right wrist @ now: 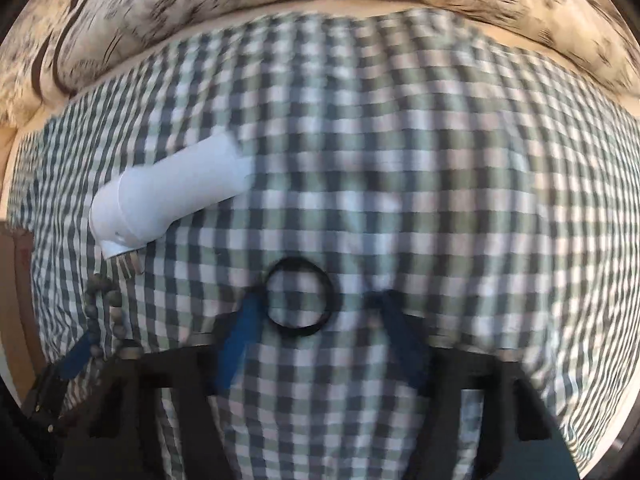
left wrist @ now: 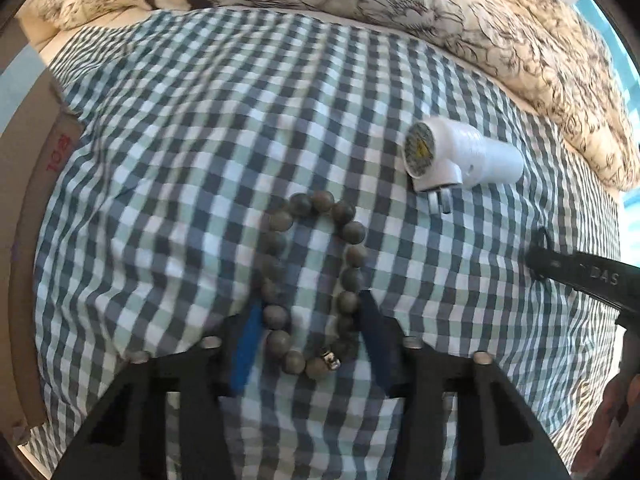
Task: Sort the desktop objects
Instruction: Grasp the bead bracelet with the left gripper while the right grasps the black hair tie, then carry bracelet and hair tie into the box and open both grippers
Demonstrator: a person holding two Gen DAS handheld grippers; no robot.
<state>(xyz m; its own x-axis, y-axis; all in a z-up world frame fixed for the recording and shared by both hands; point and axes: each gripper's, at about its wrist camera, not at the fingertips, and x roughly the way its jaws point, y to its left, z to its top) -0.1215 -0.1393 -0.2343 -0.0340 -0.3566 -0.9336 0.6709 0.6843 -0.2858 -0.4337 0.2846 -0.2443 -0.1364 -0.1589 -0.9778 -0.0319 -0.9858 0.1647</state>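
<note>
Left gripper (left wrist: 308, 320) straddled the near end of the bead bracelet (left wrist: 312, 280), fingers beside the beads; contact unclear, can't tell if gripping. Right gripper (right wrist: 316, 312) looked open, blurred; black ring (right wrist: 299, 297) lay between its fingers, touching the left one. Both lay mid-bed on the checked sheet (left wrist: 200, 140). White plug (left wrist: 460, 156) sat just beyond the bracelet, toward the far edge and floral quilt (left wrist: 500, 20).

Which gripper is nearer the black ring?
Right. The right gripper straddles the black ring, its left finger touching it. The left gripper sits off to the side, around the bead bracelet.
</note>
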